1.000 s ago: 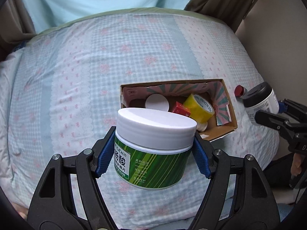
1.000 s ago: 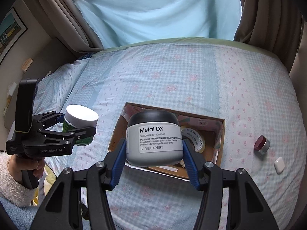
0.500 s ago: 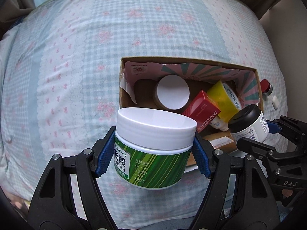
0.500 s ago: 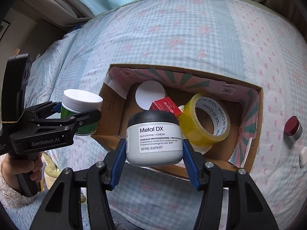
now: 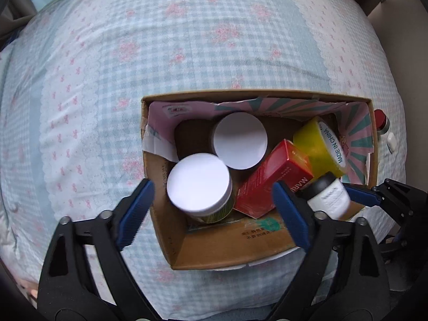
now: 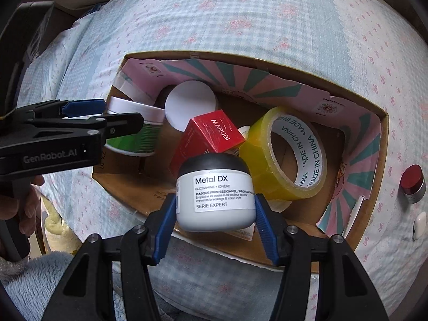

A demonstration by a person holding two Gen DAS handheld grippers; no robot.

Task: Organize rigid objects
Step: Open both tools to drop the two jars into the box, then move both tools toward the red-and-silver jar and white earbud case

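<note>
My left gripper (image 5: pixel 212 185) points straight down over the left end of a cardboard box (image 5: pixel 214 248). Its jaws are opening and stand wide. The green jar with a white lid (image 5: pixel 199 186) sits blurred below them inside the box, clear of both pads. In the right wrist view the same green jar (image 6: pixel 136 136) is by the box's left wall, under the left gripper (image 6: pixel 120 115). My right gripper (image 6: pixel 215 200) holds the grey Metal DX jar (image 6: pixel 215 192) with a black lid over the box's near side. Its jaws are opening, though the pads still touch the jar.
Inside the box are a white-lidded jar (image 5: pixel 240 140), a red MARUBI carton (image 6: pixel 211 136) and a yellow tape roll (image 6: pixel 289 155). A small red-lidded pot (image 6: pixel 412 183) and a white case (image 6: pixel 418 224) lie on the checked bed cover (image 5: pixel 187 40) to the right.
Both grippers came down over the box. The left jaws spread and let go of the green jar, which dropped into the box's left end. The right gripper kept the Metal DX jar.
</note>
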